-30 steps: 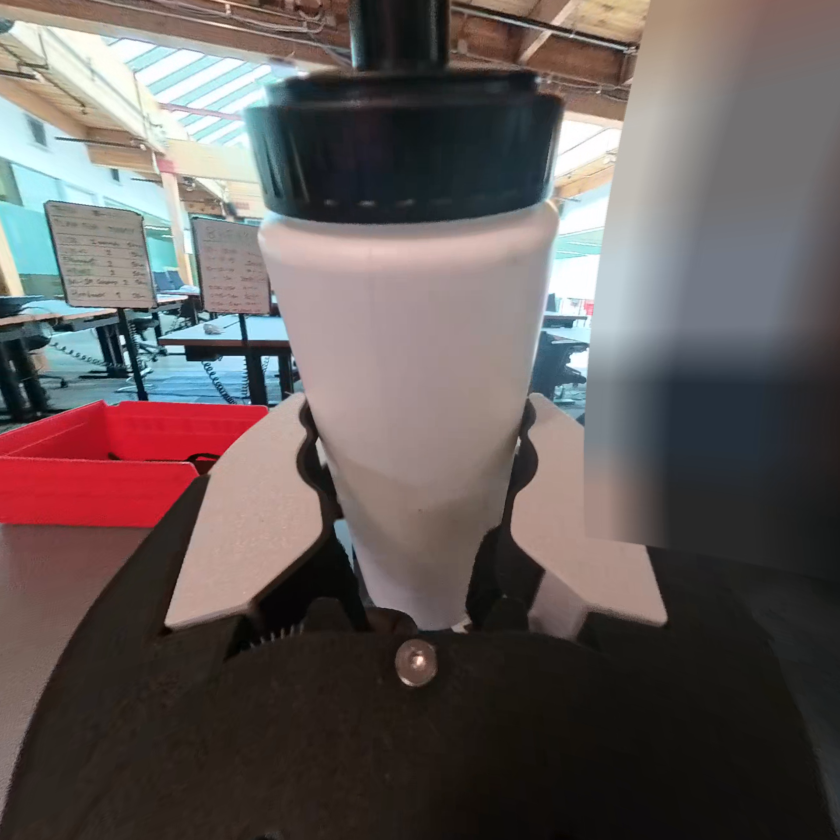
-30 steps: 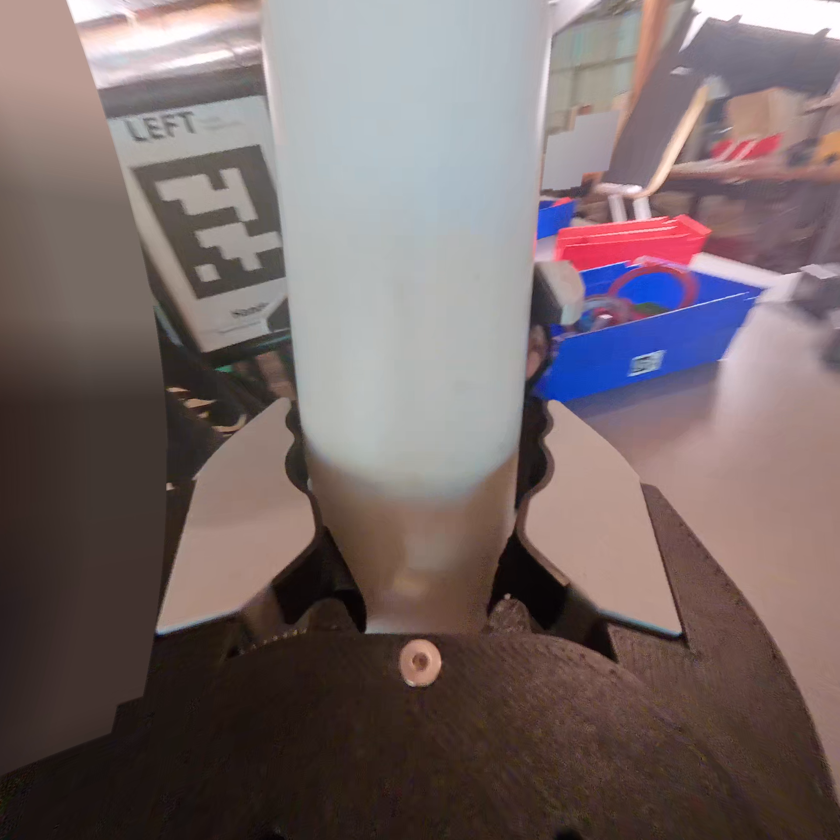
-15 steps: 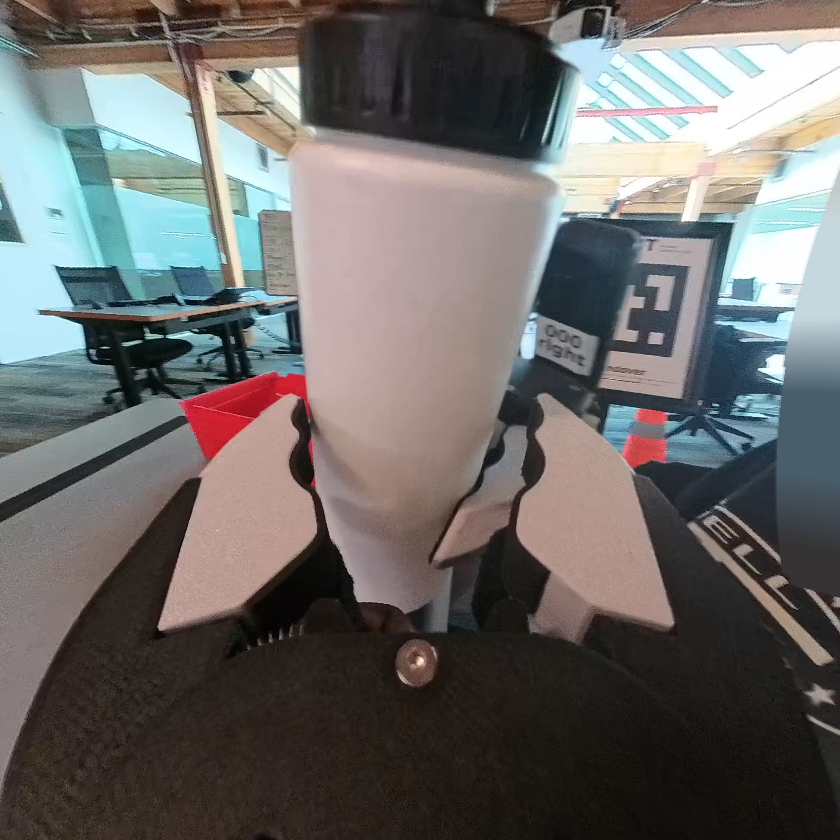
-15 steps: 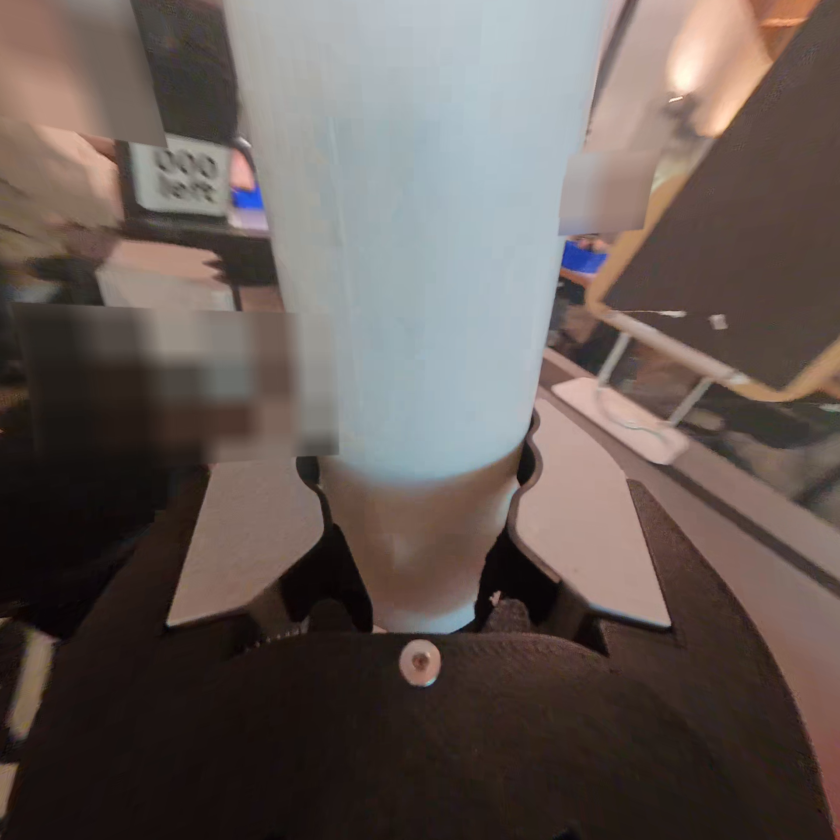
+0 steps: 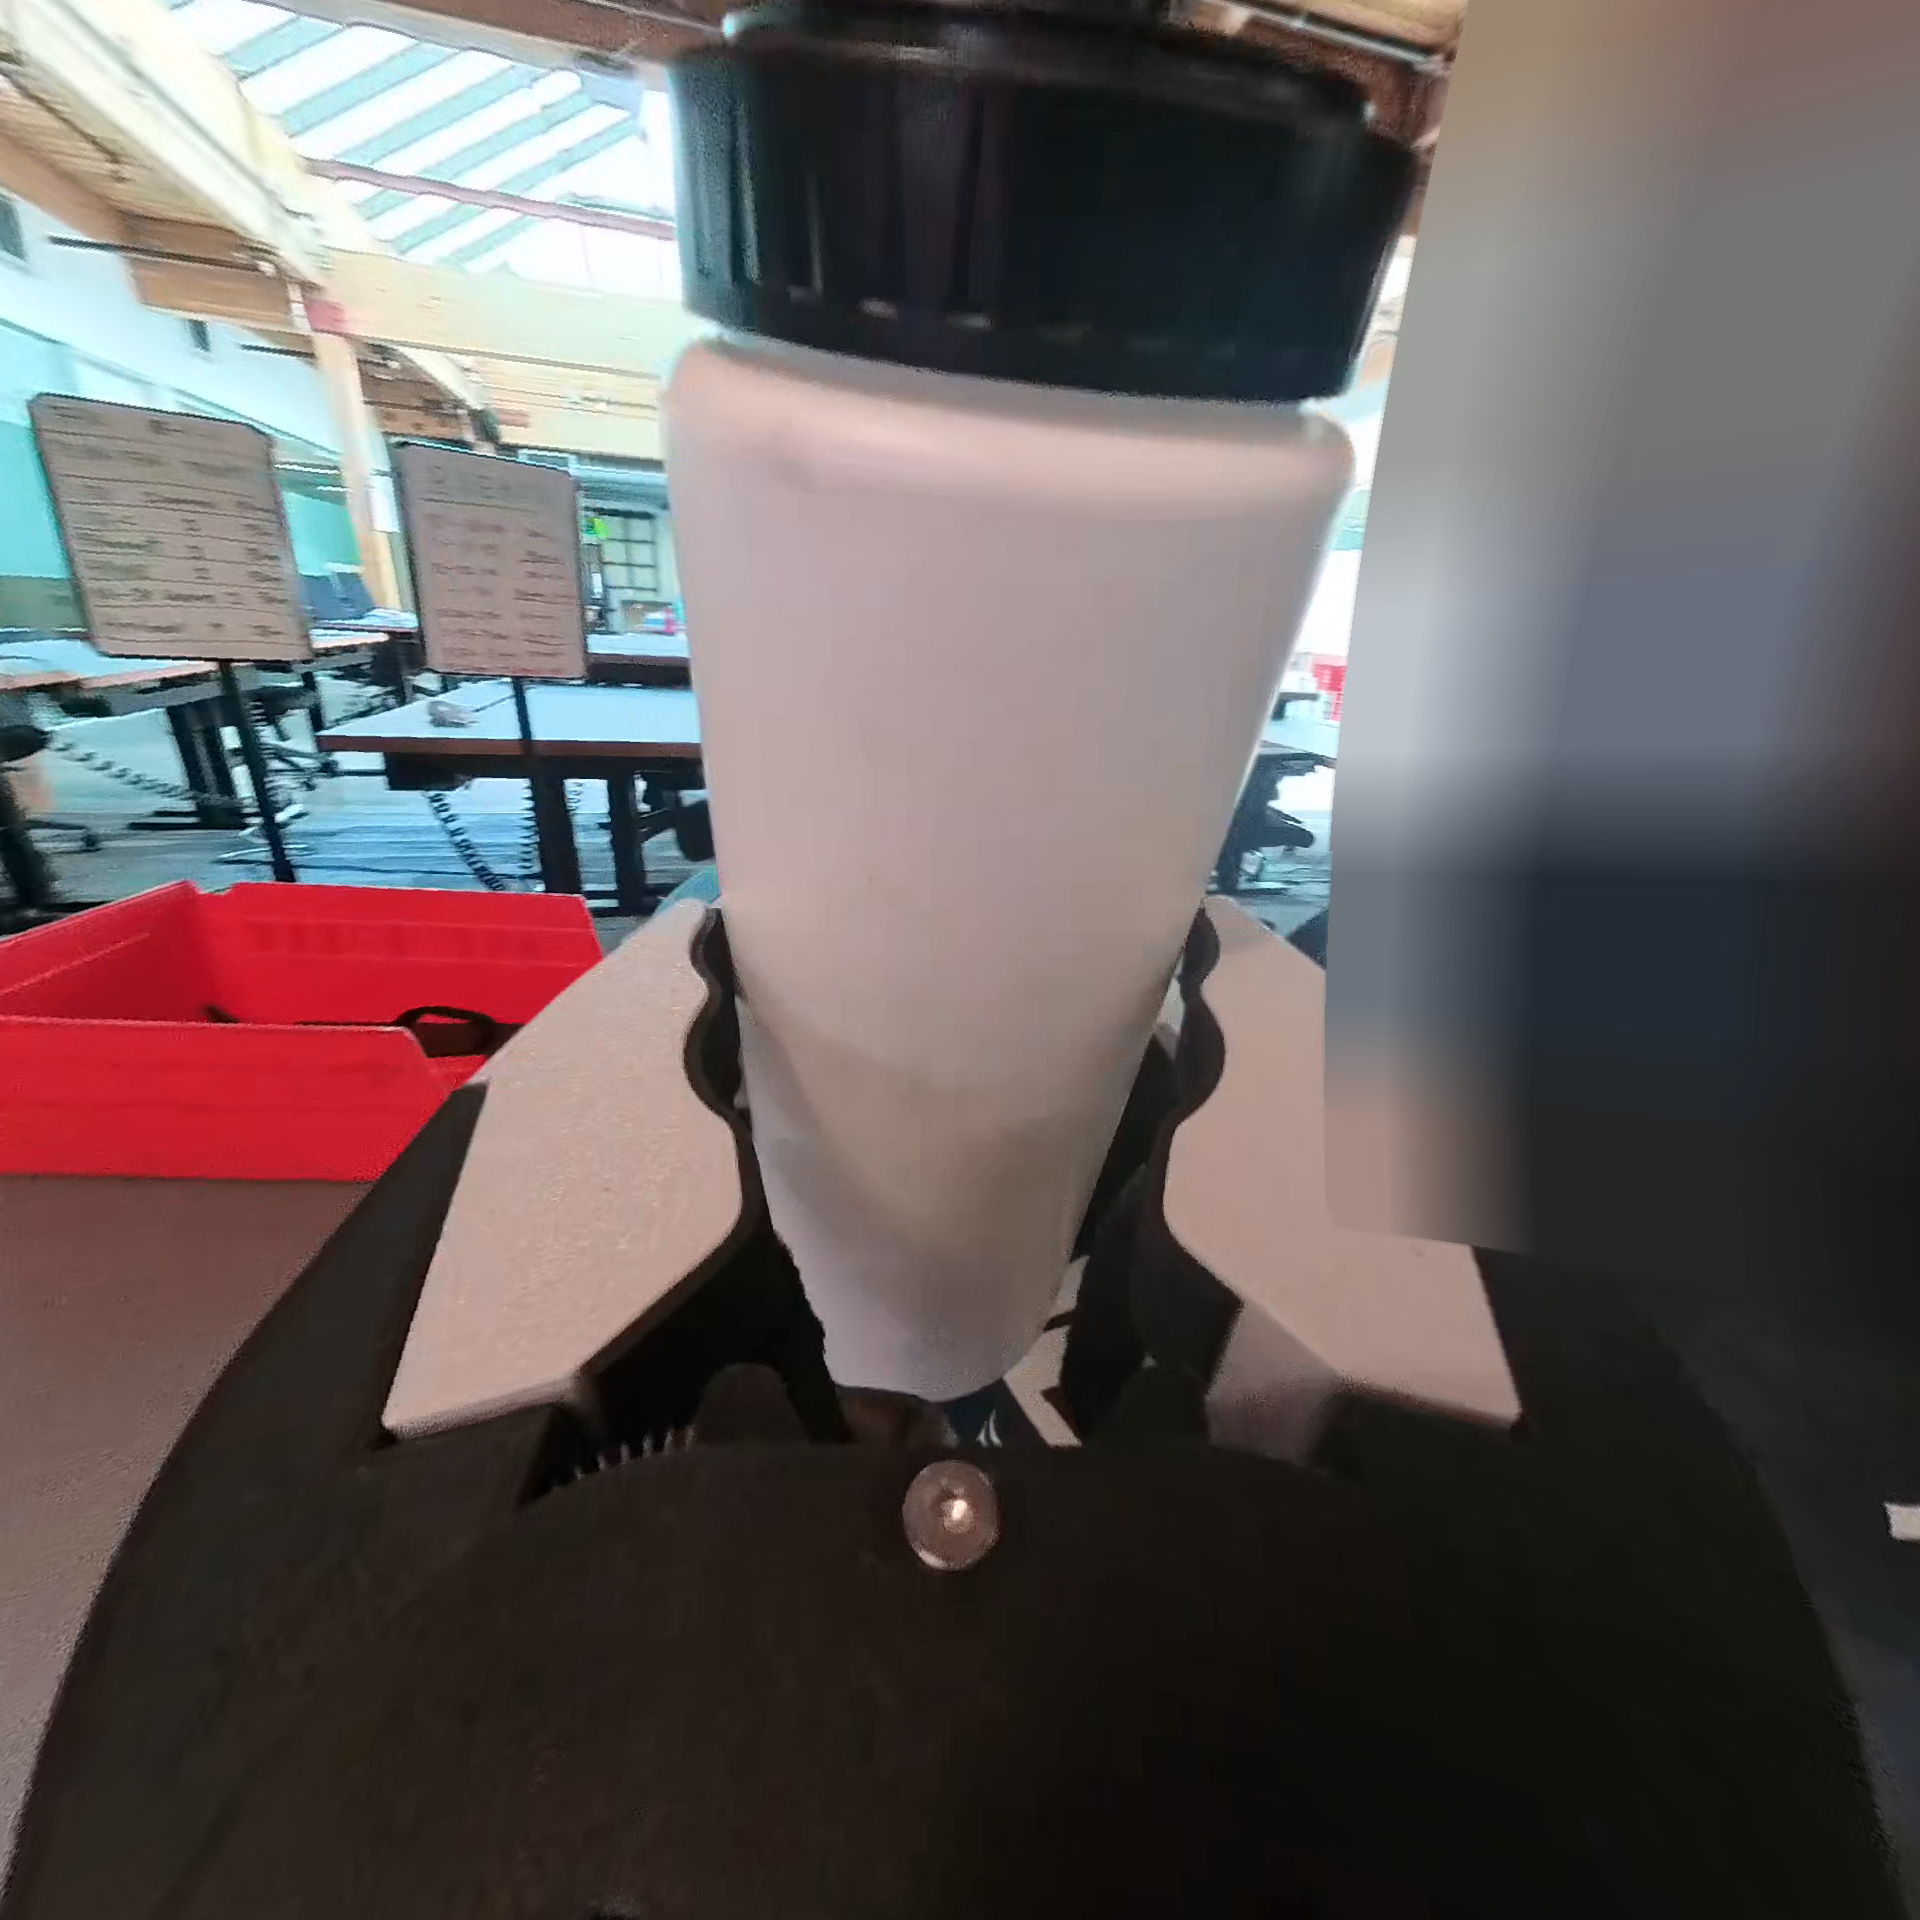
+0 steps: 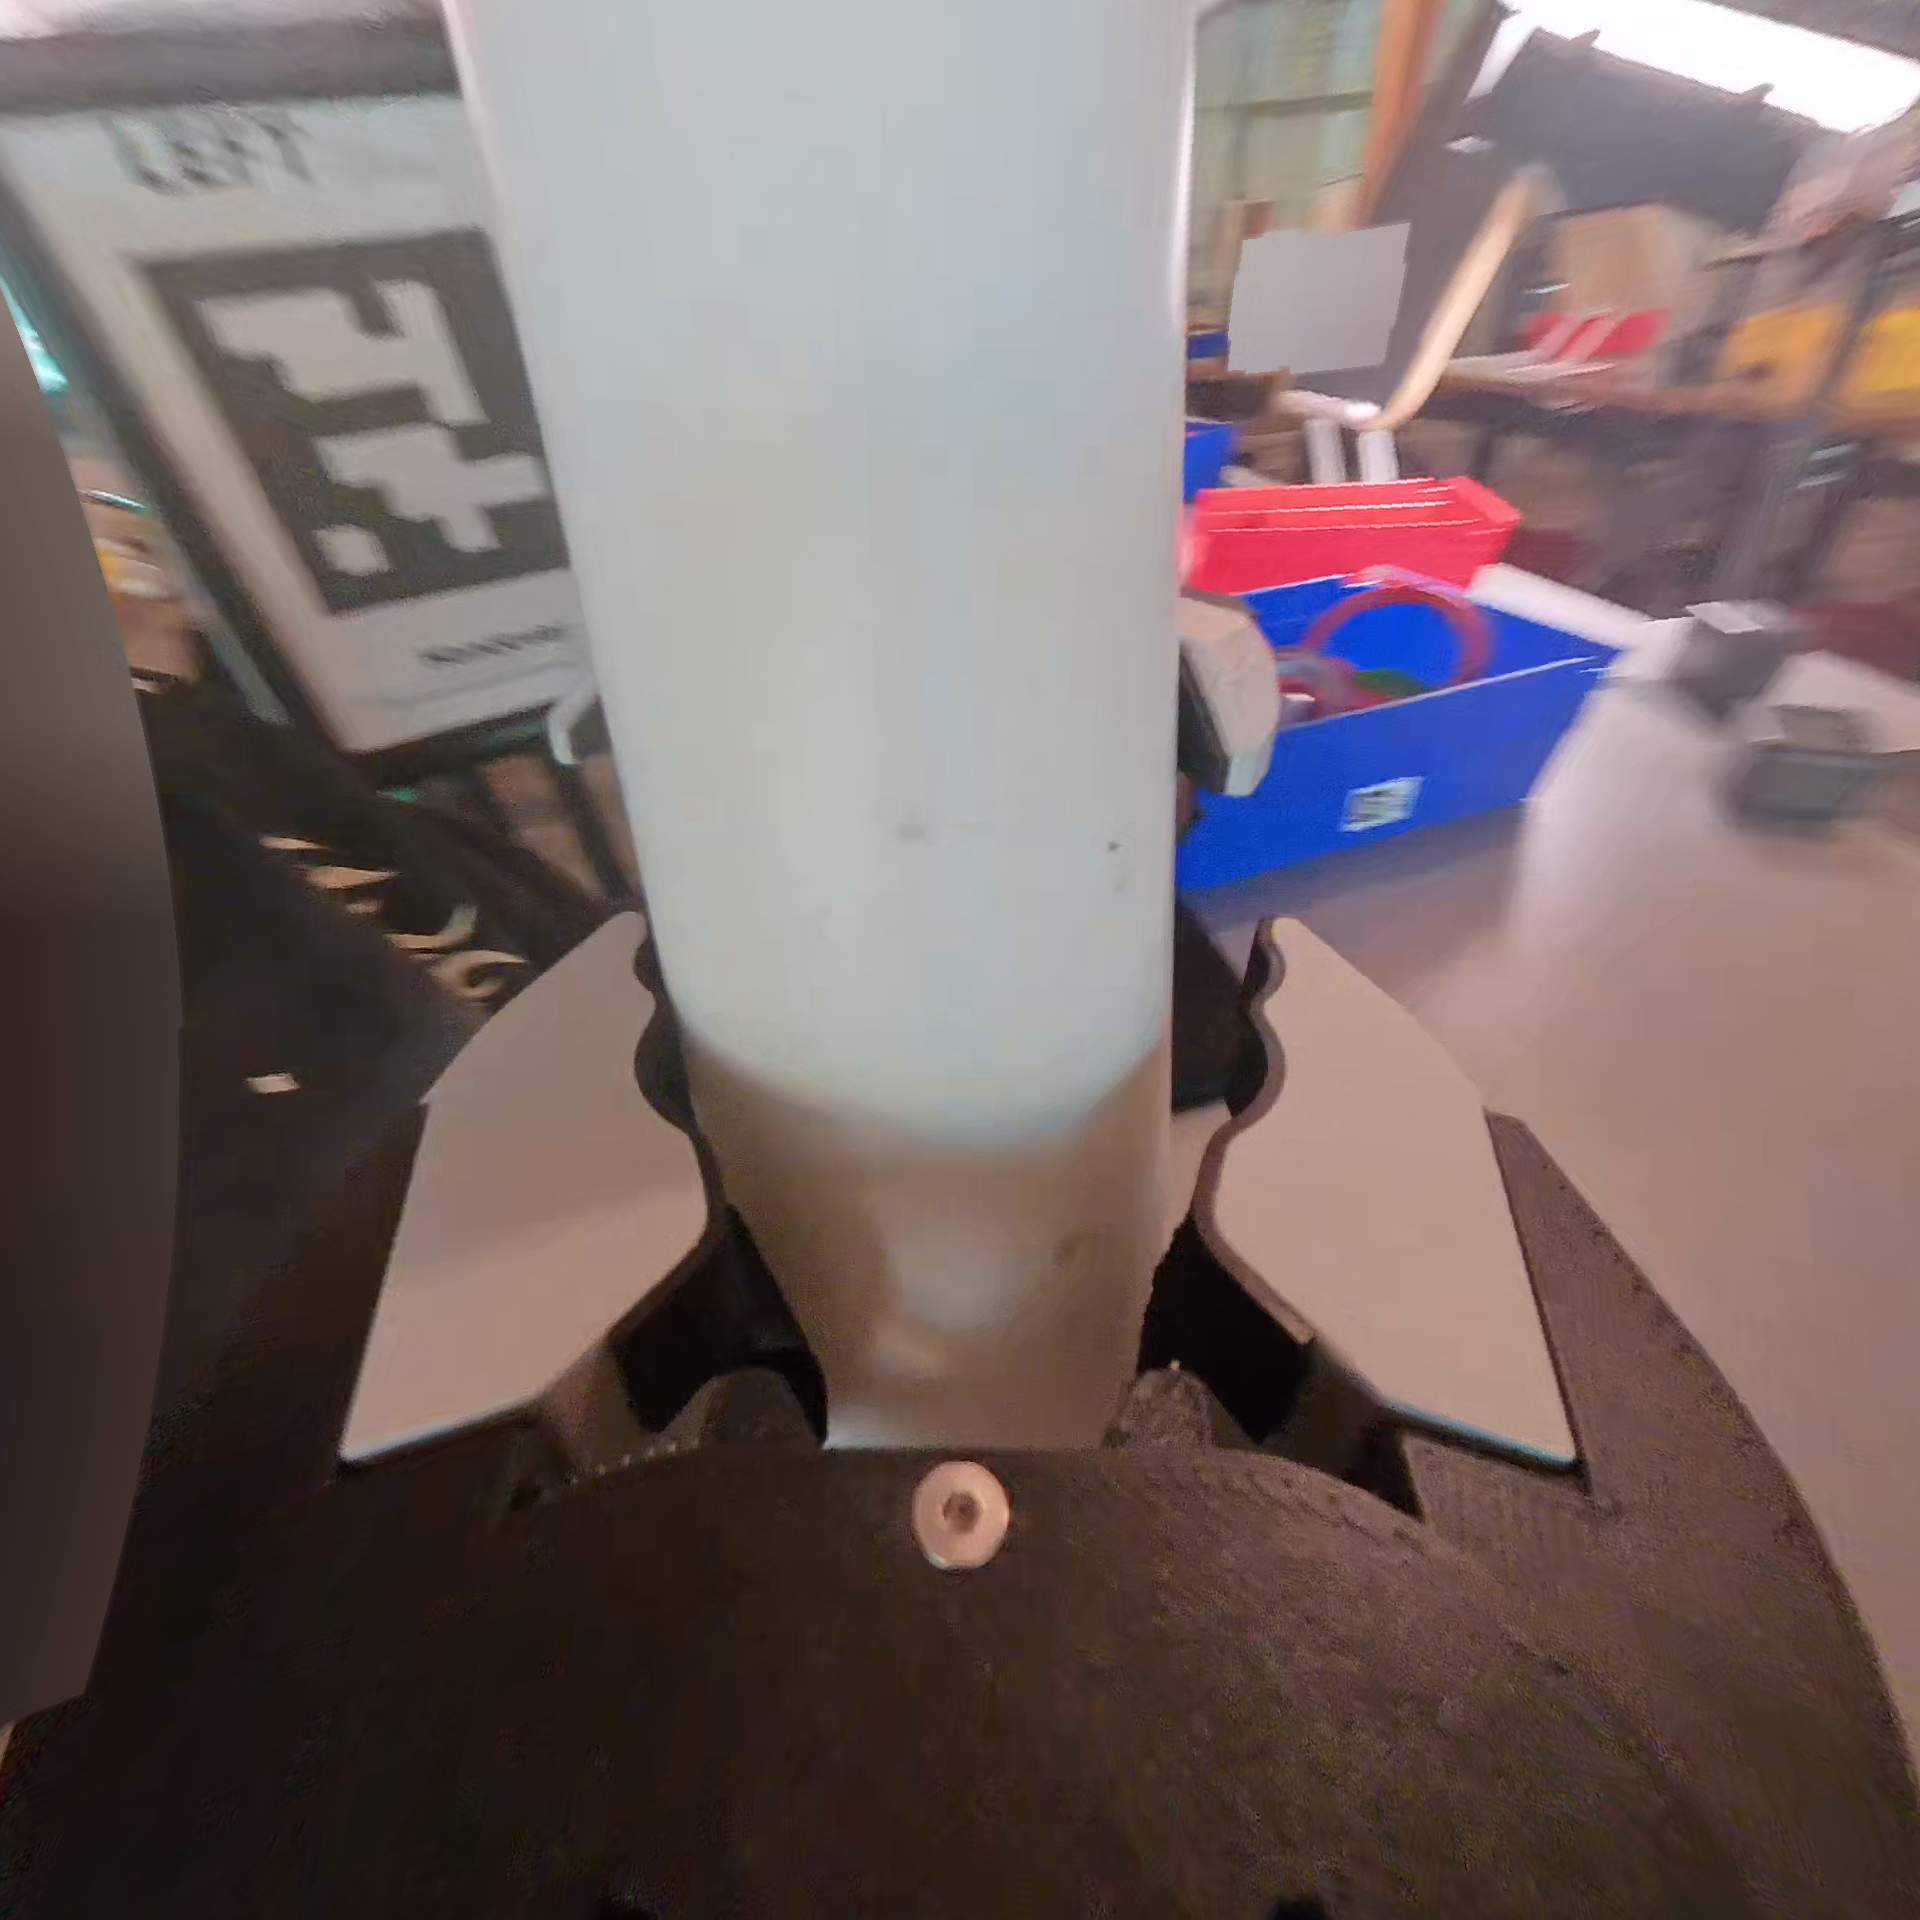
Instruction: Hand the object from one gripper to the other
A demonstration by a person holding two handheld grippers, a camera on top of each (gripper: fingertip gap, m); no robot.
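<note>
Both jaws look clamped on the white bottle (image 5: 987,748): the left gripper (image 5: 951,1049) nearer its black cap (image 5: 1039,197), the right gripper (image 6: 951,1081) by its bare metal base. Handover seems midway; one side must yet release. Beyond, a red bin (image 5: 208,1091) sits on the counter (image 5: 156,1299).

We see a matt white bottle (image 5: 987,779) with bare metal base, ribbed black plastic cap (image 5: 1039,197), and grainy gripper fingers (image 5: 582,1174)
</note>
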